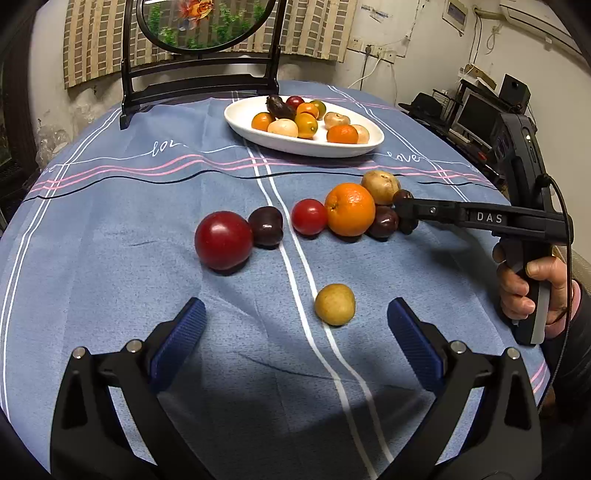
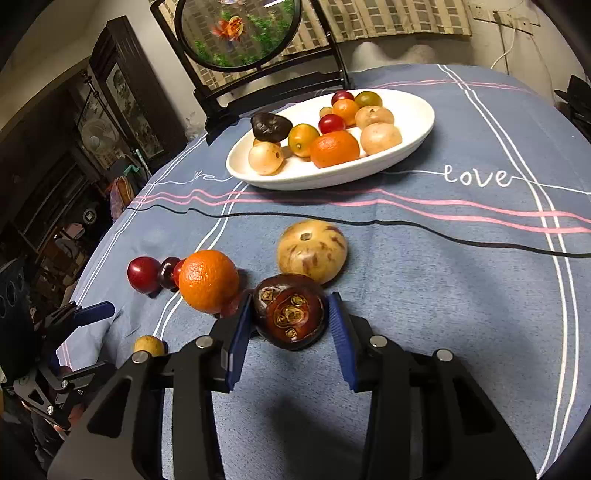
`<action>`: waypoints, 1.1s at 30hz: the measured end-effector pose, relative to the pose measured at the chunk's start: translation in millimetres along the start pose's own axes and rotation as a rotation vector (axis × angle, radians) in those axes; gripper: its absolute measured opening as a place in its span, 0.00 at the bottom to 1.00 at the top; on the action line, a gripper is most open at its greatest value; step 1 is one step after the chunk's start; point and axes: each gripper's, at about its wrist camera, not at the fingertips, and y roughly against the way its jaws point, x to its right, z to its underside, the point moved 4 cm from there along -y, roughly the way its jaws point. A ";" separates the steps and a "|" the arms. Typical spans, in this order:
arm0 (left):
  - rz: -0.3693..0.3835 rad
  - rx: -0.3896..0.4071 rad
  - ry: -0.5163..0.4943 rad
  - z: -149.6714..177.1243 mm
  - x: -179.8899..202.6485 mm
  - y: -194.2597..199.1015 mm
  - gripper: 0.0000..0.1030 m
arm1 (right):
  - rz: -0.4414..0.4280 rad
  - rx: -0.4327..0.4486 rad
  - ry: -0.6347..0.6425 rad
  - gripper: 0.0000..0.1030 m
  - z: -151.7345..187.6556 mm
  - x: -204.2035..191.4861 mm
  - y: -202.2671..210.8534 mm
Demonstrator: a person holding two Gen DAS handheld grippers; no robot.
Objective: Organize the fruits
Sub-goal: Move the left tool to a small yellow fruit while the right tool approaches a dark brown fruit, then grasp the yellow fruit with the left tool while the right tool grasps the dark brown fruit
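Observation:
A white oval plate (image 1: 243, 122) (image 2: 417, 122) with several fruits sits at the far side of the blue tablecloth. Loose fruits lie mid-table: a big red plum (image 1: 222, 240), a dark plum (image 1: 266, 226), a red fruit (image 1: 308, 216), an orange (image 1: 349, 209) (image 2: 208, 280), a tan passion fruit (image 1: 380, 186) (image 2: 312, 251) and a small yellow fruit (image 1: 334, 304) (image 2: 148, 345). My right gripper (image 2: 290, 332) (image 1: 405, 214) is shut on a dark mangosteen (image 2: 290, 316) next to the orange. My left gripper (image 1: 295, 332) is open and empty, just short of the small yellow fruit.
A black stand with a round painted screen (image 1: 199, 66) (image 2: 240, 33) stands at the table's far edge behind the plate. A dark cabinet (image 2: 92, 122) is at the left and a desk with electronics (image 1: 480, 110) at the right, off the table.

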 end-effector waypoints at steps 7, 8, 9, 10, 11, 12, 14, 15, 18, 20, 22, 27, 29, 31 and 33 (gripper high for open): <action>0.107 0.008 -0.096 1.6 23.7 1.2 0.78 | 0.030 0.048 -0.024 0.41 -4.2 7.7 13.9; 0.109 -0.003 -0.106 1.8 26.7 -1.3 0.69 | 0.030 0.046 -0.028 0.41 -3.4 7.7 14.0; 0.109 -0.016 -0.113 2.0 28.4 -4.4 0.60 | 0.026 0.045 -0.031 0.41 -3.2 7.6 14.3; 0.108 -0.031 -0.117 2.3 29.5 -7.6 0.56 | 0.024 0.046 -0.030 0.41 -3.3 6.8 14.6; 0.108 -0.048 -0.116 2.5 30.0 -11.6 0.49 | 0.025 0.049 -0.029 0.41 -3.4 6.3 15.7; 0.106 -0.062 -0.111 2.6 29.6 -15.0 0.44 | 0.023 0.053 -0.028 0.41 -3.6 5.5 16.6; 0.090 -0.080 -0.103 2.7 28.7 -19.0 0.40 | 0.015 0.056 -0.029 0.41 -3.5 4.2 18.4; 0.086 -0.085 -0.101 2.6 27.5 -21.1 0.39 | 0.012 0.057 -0.028 0.41 -3.1 3.5 19.1; 0.076 -0.088 -0.098 1.4 27.1 -24.1 0.37 | 0.005 0.059 -0.029 0.41 -3.2 2.0 20.4; 0.068 -0.092 -0.098 0.7 27.2 -25.7 0.36 | 0.001 0.059 -0.028 0.41 -3.1 0.9 21.2; 0.062 -0.095 -0.099 0.2 27.4 -27.4 0.36 | -0.001 0.062 -0.028 0.41 -3.3 0.4 22.2; 0.060 -0.104 -0.080 0.7 24.7 -28.8 0.25 | 0.002 0.062 -0.031 0.41 -3.1 0.5 23.1; 0.066 -0.104 -0.074 0.7 23.9 -28.6 0.25 | 0.004 0.061 -0.035 0.41 -2.8 0.9 23.4; 0.063 -0.103 -0.076 0.6 24.3 -28.4 0.25 | 0.005 0.062 -0.037 0.41 -2.7 1.0 23.5; 0.061 -0.100 -0.080 0.5 24.3 -27.8 0.25 | 0.006 0.065 -0.037 0.41 -2.8 1.4 24.2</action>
